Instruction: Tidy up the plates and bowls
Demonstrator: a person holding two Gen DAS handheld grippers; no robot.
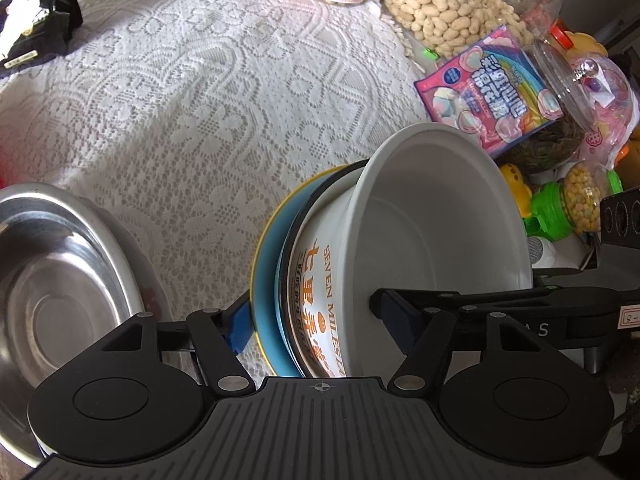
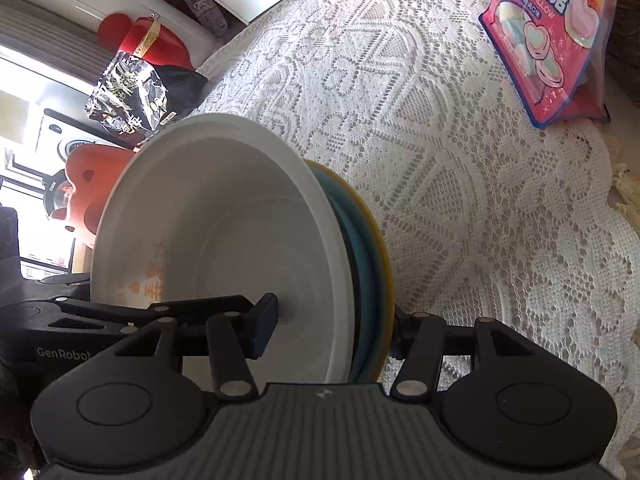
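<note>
Both grippers straddle one nested stack, tipped on edge at lower centre. The left gripper (image 1: 316, 326) spans white bowl (image 1: 440, 220), printed bowl (image 1: 320, 300) and blue plate (image 1: 266, 280) — jaws wide, contact unclear. The right gripper (image 2: 332, 330) holds it. Beyond, lower left, the steel bowl (image 1: 52, 280) waits, nearer the left hand.

The round paper bowl (image 1: 432, 216) was plain white inside, with orange lettering printed on its outer wall. Under it sat a teal-blue plate with a yellow rim (image 1: 264, 280). The lace tablecloth (image 1: 208, 92) was white with an openwork floral and diamond pattern. The marshmallow bag (image 2: 548, 36) was pink with pastel hearts, and the shiny steel bowl (image 1: 60, 280) was silver-grey.
</note>
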